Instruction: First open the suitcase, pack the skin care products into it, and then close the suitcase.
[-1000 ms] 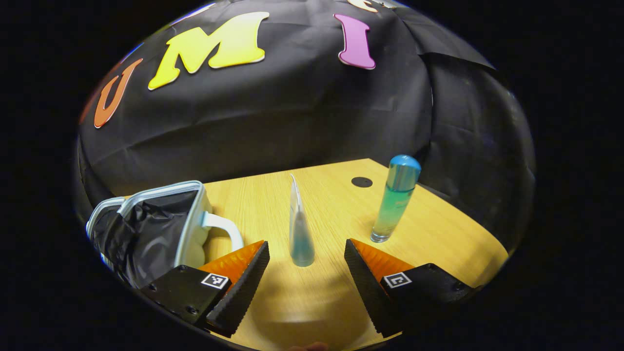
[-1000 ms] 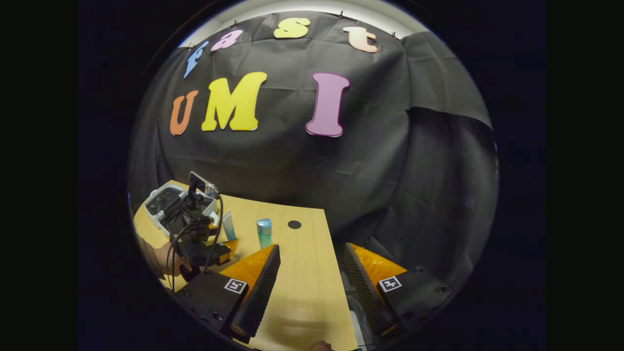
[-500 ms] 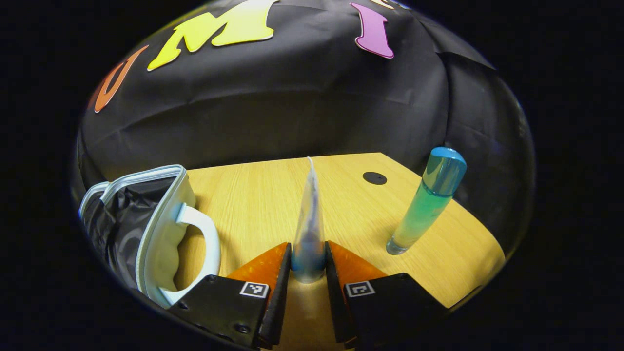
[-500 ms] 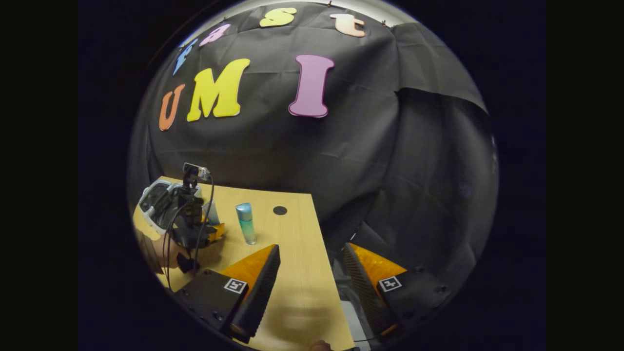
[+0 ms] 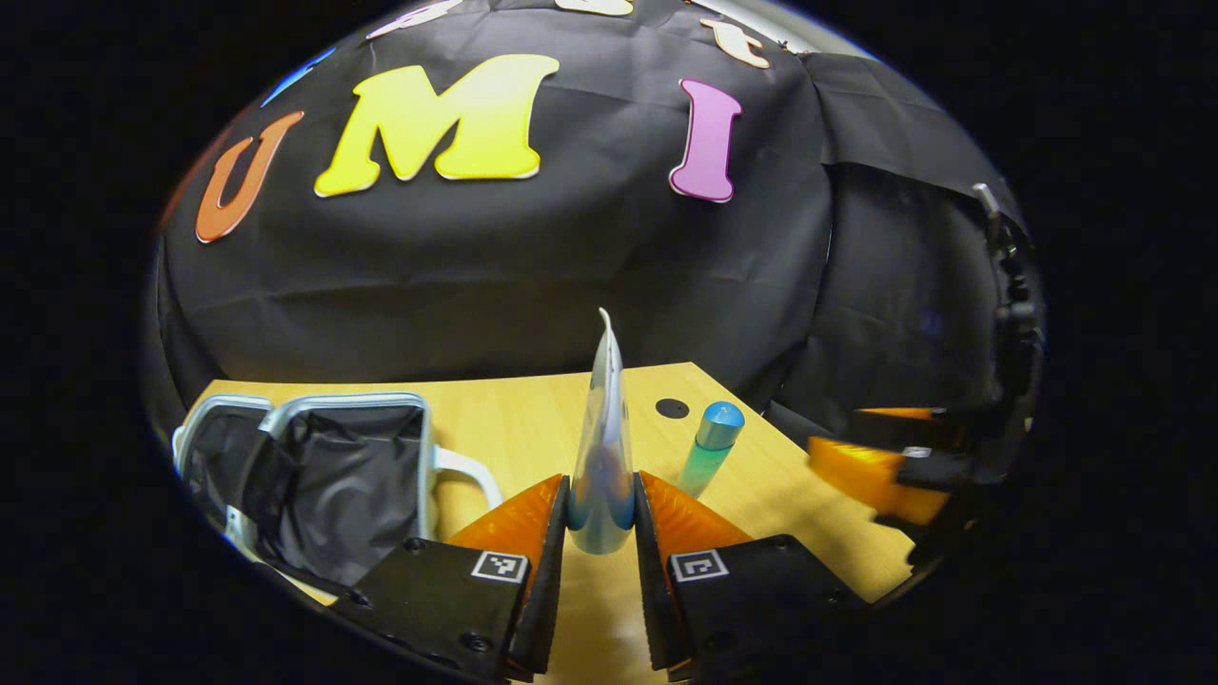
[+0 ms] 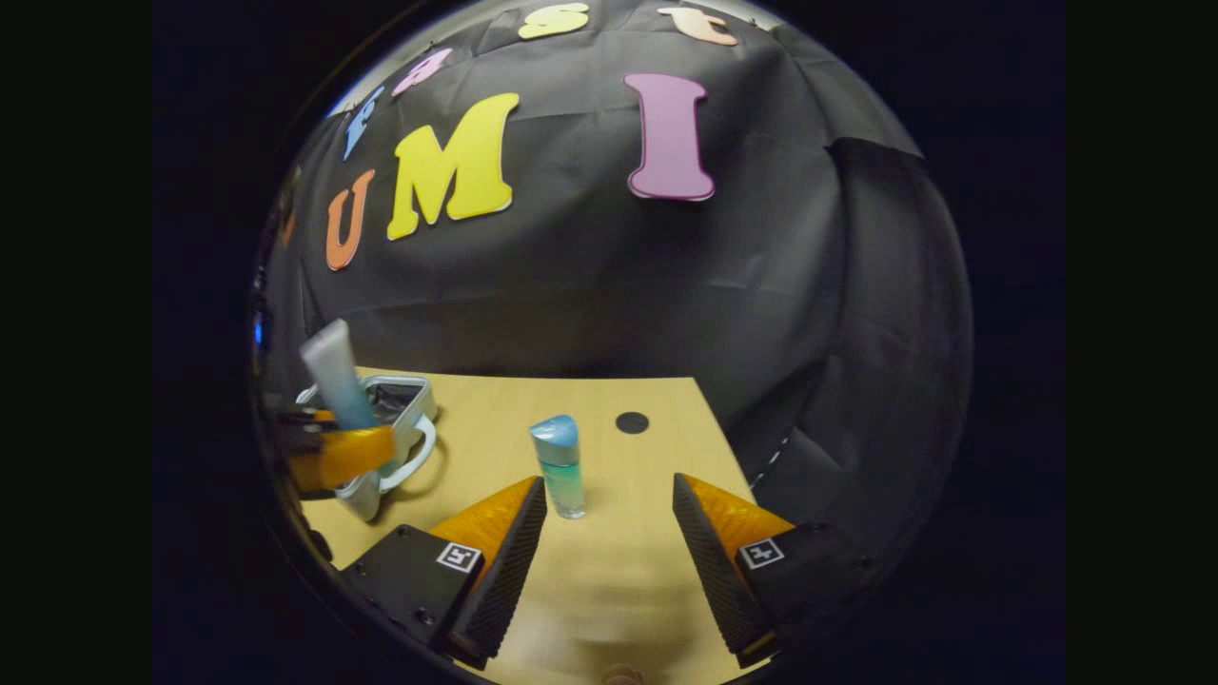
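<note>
Suitcase (image 5: 333,476) open at 9 o'clock; left gripper (image 5: 601,518) clamps 1 tube (image 5: 604,447), unpacked; right gripper (image 6: 609,533) gapes empty near bottle (image 6: 561,466); closing remains.

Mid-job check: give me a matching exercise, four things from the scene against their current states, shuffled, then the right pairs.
Things:
1. tube
2. blue-capped bottle
3. suitcase
4. right gripper

States:
A. open, dark lining showing
B. clamped between the left gripper fingers
C. open, holding nothing
D. standing upright on the table

Pairs: 1-B, 2-D, 3-A, 4-C
</note>
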The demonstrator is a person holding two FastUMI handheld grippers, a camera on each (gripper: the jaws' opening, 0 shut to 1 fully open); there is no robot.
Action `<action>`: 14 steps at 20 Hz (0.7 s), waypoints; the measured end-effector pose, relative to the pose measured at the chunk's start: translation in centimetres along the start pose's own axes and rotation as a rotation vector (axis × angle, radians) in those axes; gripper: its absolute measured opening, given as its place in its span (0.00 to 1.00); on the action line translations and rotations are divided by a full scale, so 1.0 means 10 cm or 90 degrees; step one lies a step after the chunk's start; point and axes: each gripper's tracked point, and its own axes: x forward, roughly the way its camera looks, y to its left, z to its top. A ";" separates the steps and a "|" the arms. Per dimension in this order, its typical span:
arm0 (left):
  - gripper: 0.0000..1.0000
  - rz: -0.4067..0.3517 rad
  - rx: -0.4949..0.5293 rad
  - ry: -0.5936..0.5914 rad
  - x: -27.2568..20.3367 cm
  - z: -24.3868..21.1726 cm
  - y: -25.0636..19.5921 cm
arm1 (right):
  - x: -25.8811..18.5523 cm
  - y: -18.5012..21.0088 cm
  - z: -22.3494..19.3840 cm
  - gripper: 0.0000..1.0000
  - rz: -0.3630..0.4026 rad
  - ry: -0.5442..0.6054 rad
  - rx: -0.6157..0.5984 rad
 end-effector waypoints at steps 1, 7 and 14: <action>0.40 0.011 -0.004 0.006 -0.15 -0.03 0.11 | 0.13 0.07 -0.06 0.79 -0.003 0.004 0.003; 0.41 0.092 -0.044 0.034 -0.82 -0.25 0.86 | 0.86 0.16 -0.30 0.80 -0.031 0.008 0.002; 0.39 0.143 -0.067 0.050 -1.03 -0.44 1.43 | 1.21 0.28 -0.45 0.65 -0.030 0.012 -0.023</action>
